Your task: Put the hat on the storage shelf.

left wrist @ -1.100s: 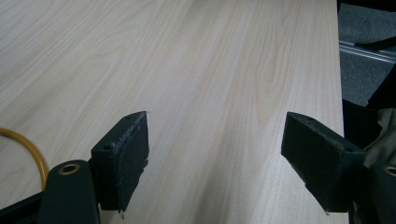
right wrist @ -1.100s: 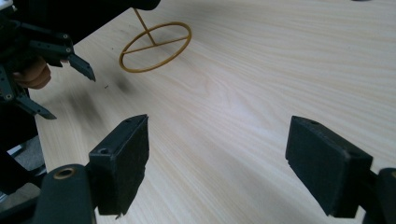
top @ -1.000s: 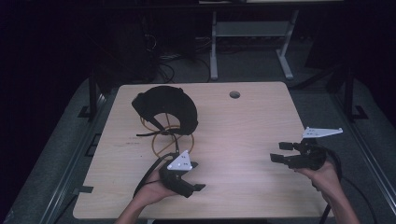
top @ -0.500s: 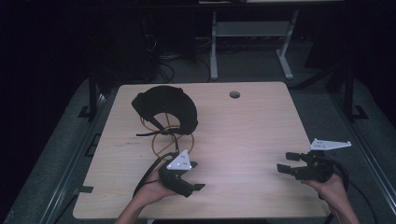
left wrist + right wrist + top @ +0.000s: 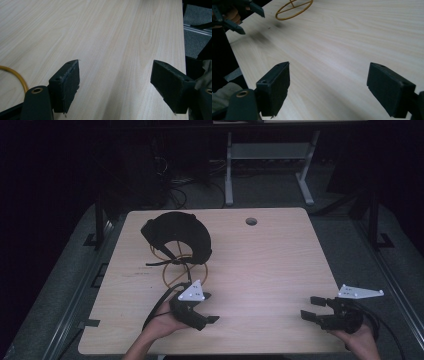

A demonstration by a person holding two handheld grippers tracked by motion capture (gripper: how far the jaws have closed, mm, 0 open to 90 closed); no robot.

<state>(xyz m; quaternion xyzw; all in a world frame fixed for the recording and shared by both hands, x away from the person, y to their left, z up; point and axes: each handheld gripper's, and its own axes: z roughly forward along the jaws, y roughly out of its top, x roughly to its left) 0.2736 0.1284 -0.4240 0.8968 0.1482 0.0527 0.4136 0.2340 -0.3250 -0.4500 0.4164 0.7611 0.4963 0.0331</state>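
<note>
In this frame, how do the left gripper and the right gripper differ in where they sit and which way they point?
The left gripper hovers near the table's front edge, close to the yellow wire stand carrying the black headset; the right gripper sits at the front right corner, far from them. The left gripper's jaws point right, the right gripper's point left, so they face each other. Both are open and hold nothing.

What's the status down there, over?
Left gripper and right gripper open, empty. Black headset sits on its yellow wire stand, untouched. Table between bare.
</note>
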